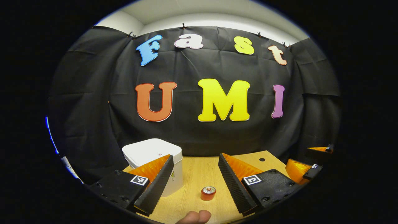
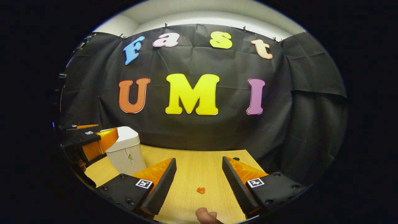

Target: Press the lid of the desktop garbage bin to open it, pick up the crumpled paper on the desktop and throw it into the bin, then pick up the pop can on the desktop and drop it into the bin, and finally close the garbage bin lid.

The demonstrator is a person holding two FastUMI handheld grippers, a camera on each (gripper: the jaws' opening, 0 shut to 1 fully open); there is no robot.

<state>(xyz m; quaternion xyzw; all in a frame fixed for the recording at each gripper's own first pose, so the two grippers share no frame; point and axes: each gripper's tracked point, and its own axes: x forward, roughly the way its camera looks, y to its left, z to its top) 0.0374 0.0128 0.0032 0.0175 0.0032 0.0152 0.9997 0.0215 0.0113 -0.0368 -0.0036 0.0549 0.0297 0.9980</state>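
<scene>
In the left gripper view, the left claw (image 1: pixel 195 183) stands wide open at the bottom of the frame and holds nothing. The white desktop garbage bin (image 1: pixel 154 155) sits at lower left of centre on the wooden surface (image 1: pixel 199 169), its lid (image 1: pixel 150 150) down and flat; the claw's left finger overlaps the bin's front in the picture, though I cannot tell whether they touch. The pop can (image 1: pixel 208 193) stands upright between the two fingers, low in the frame, top towards the camera. At far right the right claw's fingers show near the surface's edge.

In the right gripper view, the right claw (image 2: pixel 199 180) is likewise spread wide and empty. The crumpled paper (image 2: pixel 201 190) lies on the surface between its fingers, slightly right of centre. The bin stands at lower left, with the left claw just beside it, at lid height.

Judging from the closed lid, nothing of the task is done yet. The opening press turns on this: the bin lies just ahead and to the left of the left claw, well apart from the right one, so the left hand is nearer. The lid's flat top faces up, so the press would come from above.
</scene>
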